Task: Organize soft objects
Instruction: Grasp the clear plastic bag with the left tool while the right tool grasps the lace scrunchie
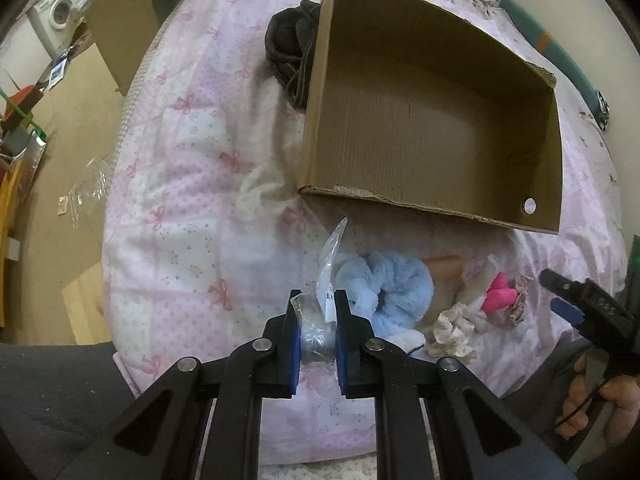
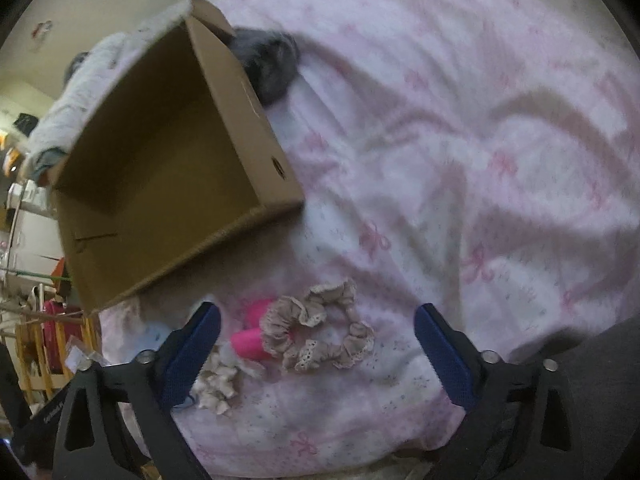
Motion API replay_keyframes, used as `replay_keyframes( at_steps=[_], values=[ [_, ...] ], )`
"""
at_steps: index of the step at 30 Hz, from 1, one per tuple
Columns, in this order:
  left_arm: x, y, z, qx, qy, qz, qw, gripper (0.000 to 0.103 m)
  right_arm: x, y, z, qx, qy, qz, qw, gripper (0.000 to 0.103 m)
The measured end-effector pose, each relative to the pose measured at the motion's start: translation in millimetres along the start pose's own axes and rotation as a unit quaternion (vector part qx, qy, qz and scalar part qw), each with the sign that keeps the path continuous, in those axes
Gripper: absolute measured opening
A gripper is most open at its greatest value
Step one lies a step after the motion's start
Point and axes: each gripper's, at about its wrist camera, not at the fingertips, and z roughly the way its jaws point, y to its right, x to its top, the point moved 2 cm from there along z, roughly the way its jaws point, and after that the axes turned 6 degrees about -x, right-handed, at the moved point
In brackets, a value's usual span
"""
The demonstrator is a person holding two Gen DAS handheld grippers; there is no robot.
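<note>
Scrunchies (image 2: 316, 328) lie on the bed (image 2: 460, 140) near my box (image 1: 420, 128) — soft, light, squashy, so I would pinch one by its fat ruffle. My left tongs (image 1: 316, 320) squeeze a crinkly plastic bag (image 1: 320, 312); its label is too small to read. My right tongs (image 2: 318, 344) gape wide — holding nothing.

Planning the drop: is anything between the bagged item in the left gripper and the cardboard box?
Nothing visible. The left gripper is shut on the plastic bag; only bare pink bedsheet lies ahead of the cardboard box, which looks empty.
</note>
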Motion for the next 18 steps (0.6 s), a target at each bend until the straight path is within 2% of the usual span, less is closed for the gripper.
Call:
replay_keyframes(
  at_steps=[10, 11, 13, 14, 15, 17, 18],
  values=[
    [0, -5, 7, -0.008, -0.002, -0.019, 0.9998, 0.013, -4, -10, 49, -0.049, -0.055, -0.014, 0.997, 0.089],
    [0, -5, 7, -0.008, -0.001, -0.018, 0.9998, 0.013, -4, -12, 51, -0.052, -0.054, -0.02, 0.997, 0.085],
    [0, -5, 7, -0.008, 0.0, -0.017, 0.9998, 0.013, -4, -15, 52, -0.062, -0.053, -0.033, 0.996, 0.071],
    [0, -5, 7, -0.008, 0.0, -0.017, 0.9998, 0.013, -5, -19, 54, -0.066, -0.059, -0.039, 0.995, 0.056],
    [0, -5, 8, -0.007, -0.001, -0.016, 0.9998, 0.013, -8, -21, 58, -0.068, -0.067, -0.044, 0.994, 0.05],
    [0, -4, 8, -0.007, -0.002, -0.016, 0.9998, 0.013, -9, -22, 60, -0.079, -0.067, -0.052, 0.993, 0.043],
    [0, -4, 8, -0.006, -0.002, -0.017, 0.9998, 0.013, -9, -23, 59, -0.079, -0.065, -0.053, 0.993, 0.035]
  ],
)
